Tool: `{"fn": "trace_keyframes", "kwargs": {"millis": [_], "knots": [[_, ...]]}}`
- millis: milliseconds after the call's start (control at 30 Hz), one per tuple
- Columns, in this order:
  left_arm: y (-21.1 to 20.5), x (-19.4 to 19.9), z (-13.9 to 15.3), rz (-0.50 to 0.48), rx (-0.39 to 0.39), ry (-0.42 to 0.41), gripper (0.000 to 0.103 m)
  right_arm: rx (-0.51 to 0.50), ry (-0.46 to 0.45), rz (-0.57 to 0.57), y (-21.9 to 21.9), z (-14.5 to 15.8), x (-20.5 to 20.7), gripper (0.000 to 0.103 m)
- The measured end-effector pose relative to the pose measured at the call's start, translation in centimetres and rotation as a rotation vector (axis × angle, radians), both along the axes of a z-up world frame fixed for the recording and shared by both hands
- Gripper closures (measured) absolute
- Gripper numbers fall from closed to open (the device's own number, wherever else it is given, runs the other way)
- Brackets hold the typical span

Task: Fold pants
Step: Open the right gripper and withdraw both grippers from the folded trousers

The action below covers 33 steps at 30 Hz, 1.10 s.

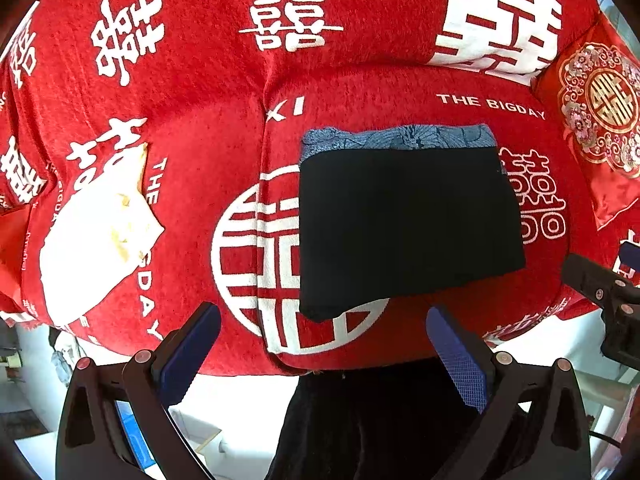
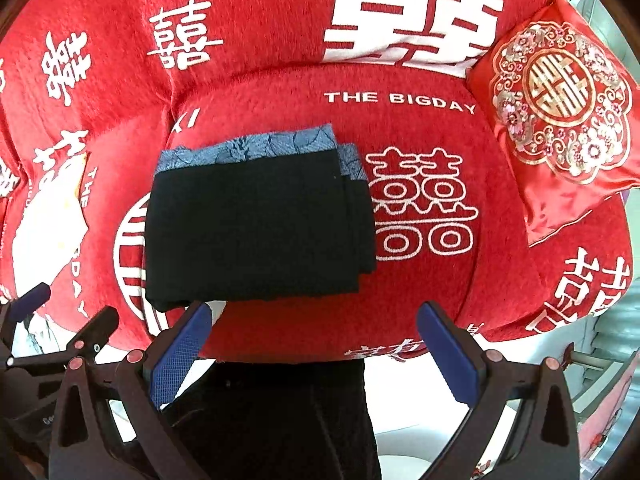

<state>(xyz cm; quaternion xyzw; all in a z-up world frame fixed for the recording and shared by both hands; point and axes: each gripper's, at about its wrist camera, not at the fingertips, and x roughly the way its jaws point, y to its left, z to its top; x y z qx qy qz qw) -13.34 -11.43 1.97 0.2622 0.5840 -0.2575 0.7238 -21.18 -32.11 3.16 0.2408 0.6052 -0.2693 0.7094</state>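
The black pants (image 1: pixel 404 228) lie folded in a neat rectangle on the red sofa seat (image 1: pixel 400 92), on top of a folded blue patterned garment (image 1: pixel 400 138) whose far edge shows. They also show in the right wrist view (image 2: pixel 256 228), with the blue garment (image 2: pixel 248 146) behind them. My left gripper (image 1: pixel 324 360) is open and empty, held back just off the seat's front edge. My right gripper (image 2: pixel 314 354) is open and empty, at the front edge, near the pants' near corner. The right gripper also shows at the right edge of the left wrist view (image 1: pixel 608 292).
The sofa cover (image 2: pixel 256 12) is red with white characters. A red embroidered cushion (image 2: pixel 560 108) leans at the right end. A white patch with gold marks (image 1: pixel 100 240) lies on the left seat. A dark cloth (image 2: pixel 280 420) hangs below the seat front. The left gripper's fingers (image 2: pixel 92 332) show at lower left.
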Motion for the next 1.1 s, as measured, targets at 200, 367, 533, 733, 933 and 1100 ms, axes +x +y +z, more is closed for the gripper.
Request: {"fn": "trace_keyframes", "kwargs": {"millis": [200, 367, 533, 733, 933, 1100], "knots": [[-0.2, 0.2, 1.0, 0.002, -0.004, -0.026, 0.0, -0.008, 0.005, 0.011, 0.1, 0.6, 0.8, 0.0], [-0.4, 0.3, 1.5, 0.001, -0.01, -0.036, 0.0, -0.016, 0.008, 0.019, 0.4, 0.9, 1.2, 0.0], [-0.6, 0.2, 1.9, -0.005, -0.012, -0.049, 0.0, -0.025, 0.012, 0.028, 0.7, 1.2, 1.5, 0.0], [-0.9, -0.3, 1.9, -0.033, -0.008, -0.057, 0.0, -0.029, 0.015, 0.026, 0.8, 1.2, 1.6, 0.001], [-1.3, -0.8, 1.9, -0.056, 0.002, -0.065, 0.0, -0.027, 0.017, 0.026, 0.8, 1.2, 1.7, 0.001], [-1.3, -0.9, 1.8, -0.049, 0.004, -0.056, 0.0, -0.026, 0.019, 0.024, 0.8, 1.2, 1.4, 0.001]]}}
